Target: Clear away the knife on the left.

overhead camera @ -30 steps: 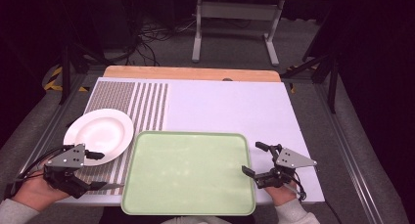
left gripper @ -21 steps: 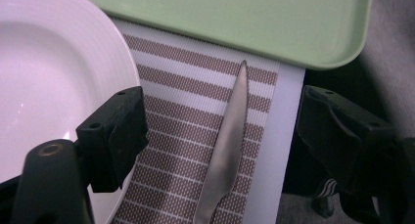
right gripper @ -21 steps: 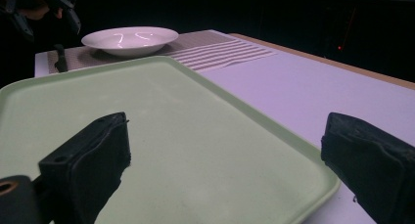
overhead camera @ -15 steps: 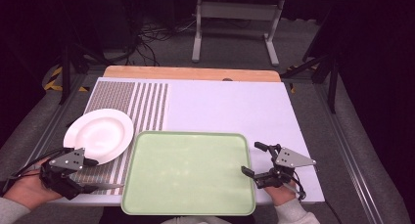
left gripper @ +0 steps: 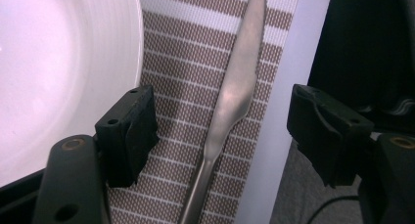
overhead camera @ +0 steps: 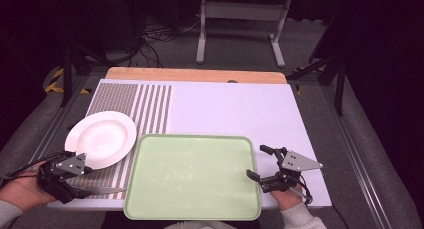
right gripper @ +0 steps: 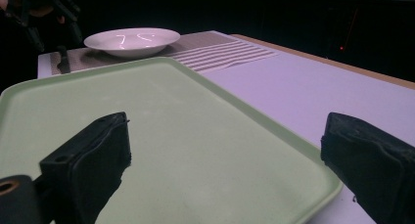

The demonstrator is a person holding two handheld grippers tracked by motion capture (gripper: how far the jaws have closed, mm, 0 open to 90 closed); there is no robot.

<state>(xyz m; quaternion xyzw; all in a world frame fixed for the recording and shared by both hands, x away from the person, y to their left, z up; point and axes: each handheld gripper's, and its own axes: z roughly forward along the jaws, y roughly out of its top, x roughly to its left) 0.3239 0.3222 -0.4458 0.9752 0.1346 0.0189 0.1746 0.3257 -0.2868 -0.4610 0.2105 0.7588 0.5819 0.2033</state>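
Your left gripper (left gripper: 222,131) hangs over the butter knife (left gripper: 235,94), which lies flat on the striped placemat (left gripper: 181,111) at the near left corner of the table (overhead camera: 225,109), just beside the white plate (left gripper: 58,72) without touching it. The jaws straddle the knife where the blade narrows into the handle; they have just been closing, yet both pads stand clear of the metal, so the knife lies between them ungripped. In the high view that gripper (overhead camera: 75,181) sits at the plate's (overhead camera: 101,138) near edge with the knife (overhead camera: 102,191) pointing right toward the green tray (overhead camera: 192,176).

Your right gripper (overhead camera: 262,164) rests at the tray's right rim, jaws spread wide and empty. From its own view one jaw stands over the tray (right gripper: 161,131) and the other beyond the rim over the white table (right gripper: 303,92), so the rim lies between them with neither pad touching it
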